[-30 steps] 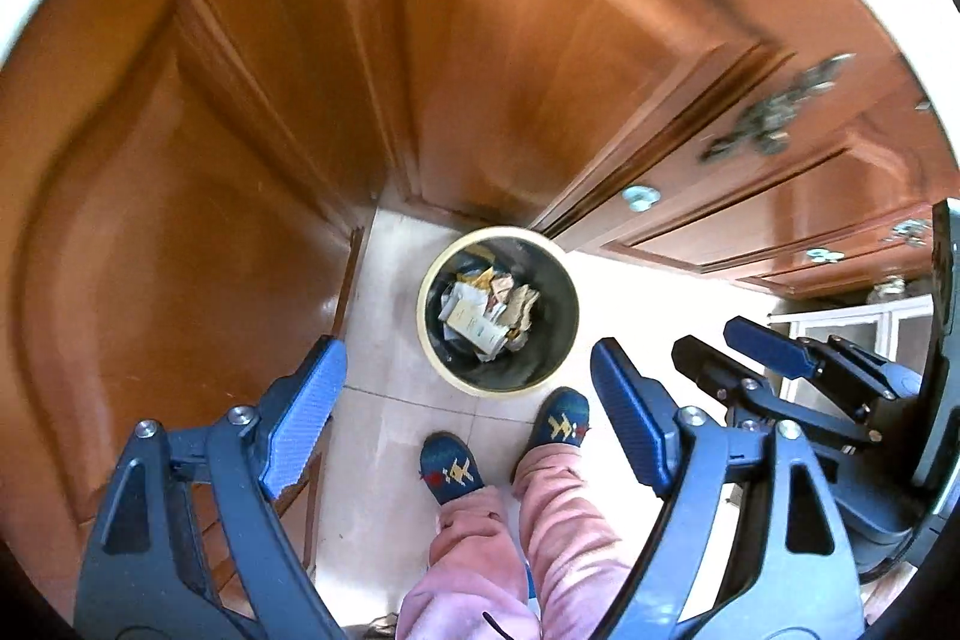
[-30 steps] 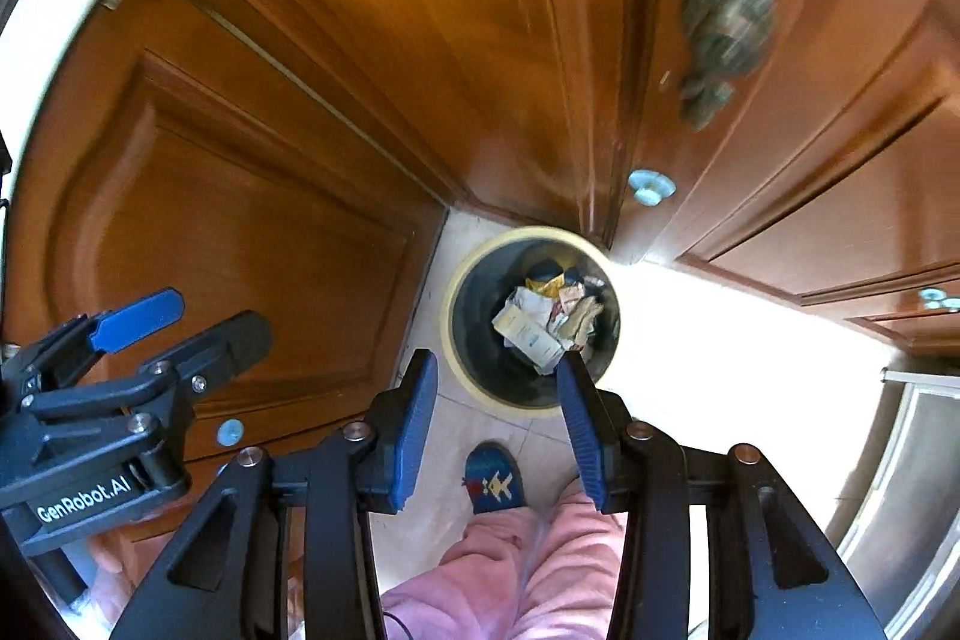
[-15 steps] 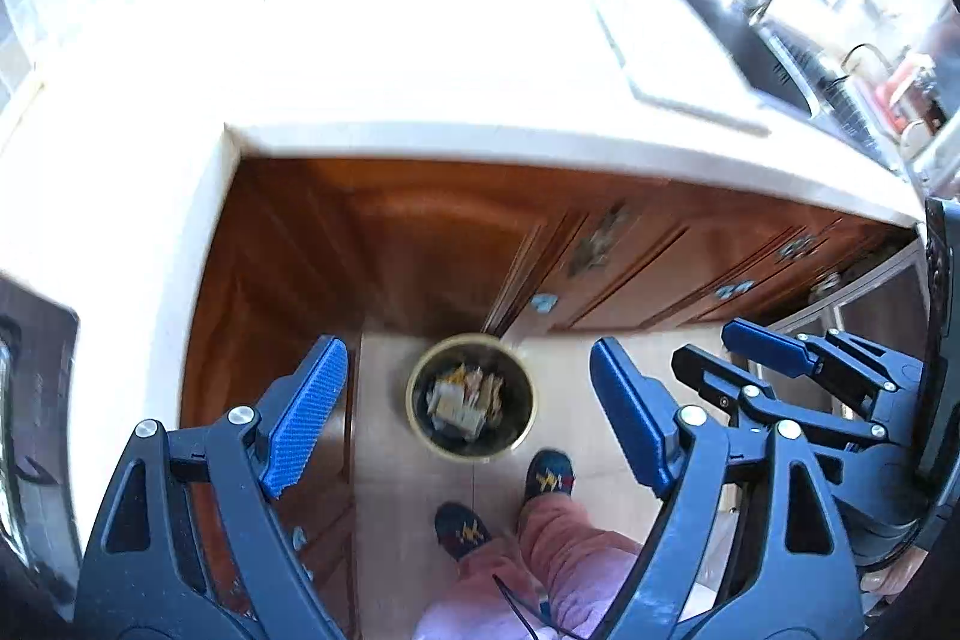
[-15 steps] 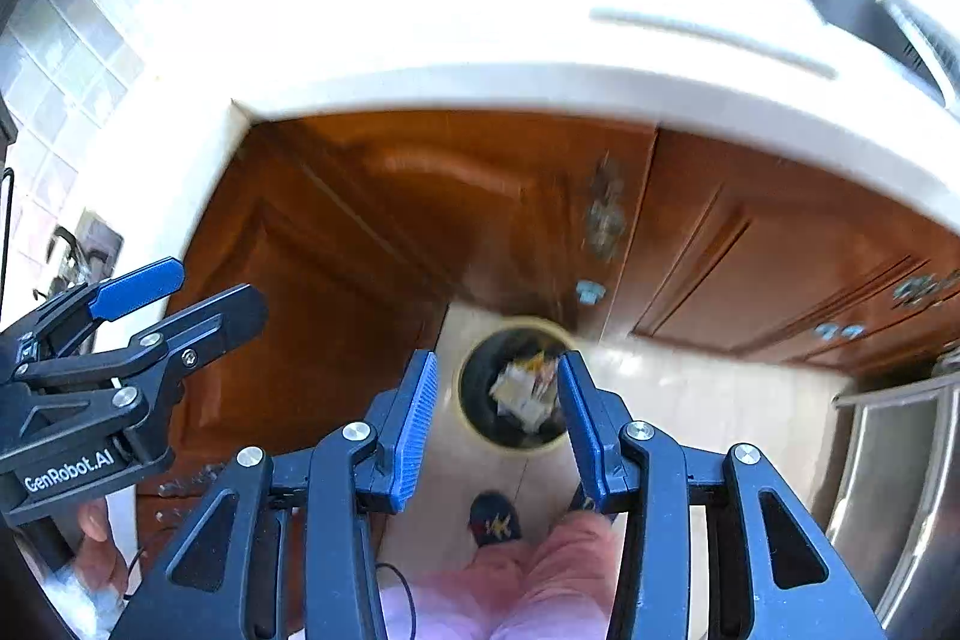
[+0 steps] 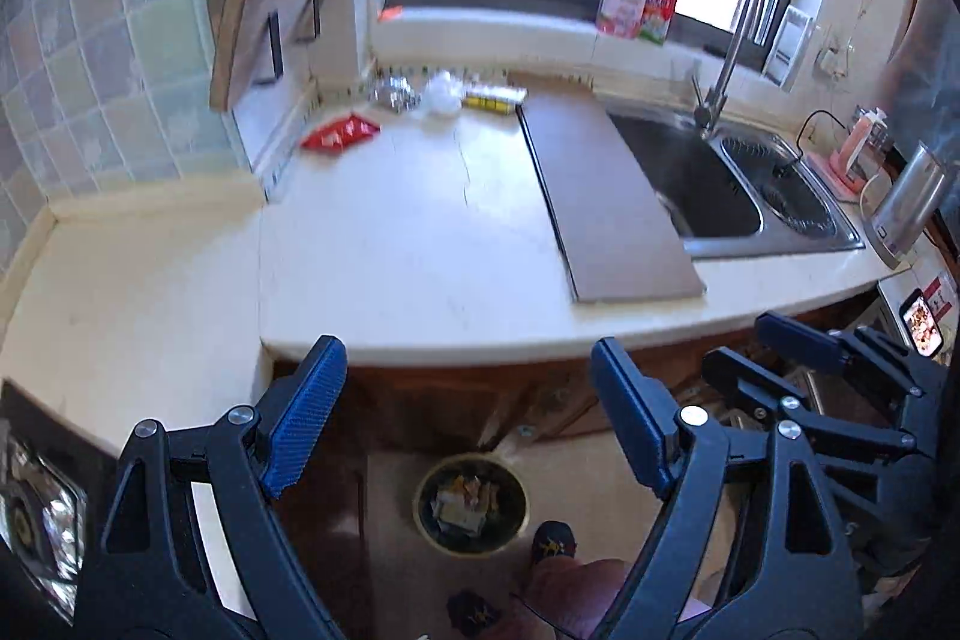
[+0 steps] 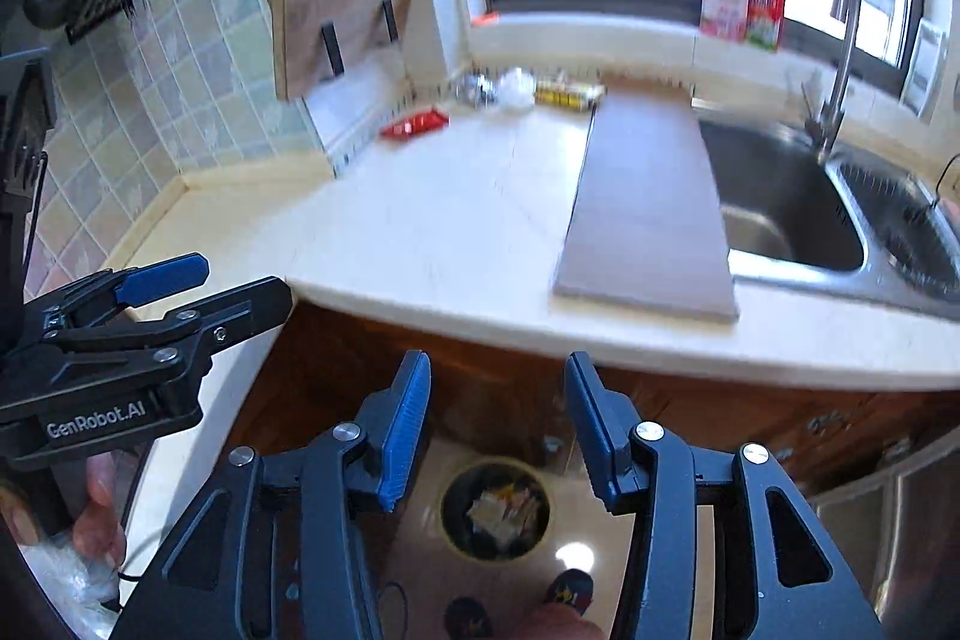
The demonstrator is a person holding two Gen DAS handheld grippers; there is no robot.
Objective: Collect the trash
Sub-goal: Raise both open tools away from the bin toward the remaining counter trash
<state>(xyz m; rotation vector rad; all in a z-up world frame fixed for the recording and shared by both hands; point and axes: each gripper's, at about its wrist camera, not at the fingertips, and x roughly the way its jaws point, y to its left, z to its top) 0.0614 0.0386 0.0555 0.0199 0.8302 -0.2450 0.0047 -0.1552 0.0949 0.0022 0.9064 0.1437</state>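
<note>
Both tools hold nothing: the left tool (image 5: 468, 421) is wide open, the right tool (image 6: 498, 427) is opening. On the far surface (image 5: 390, 244) lie a red wrapper (image 5: 339, 133) and other trash. Below, the bin (image 6: 495, 508) stands on the floor.

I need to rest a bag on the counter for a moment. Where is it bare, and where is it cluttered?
Bare: the white countertop between the front edge, the tiled corner and the brown board. Crowded: the back edge, with the red packet, foil and white wads and yellow packet. The sink lies beyond the board.
</note>
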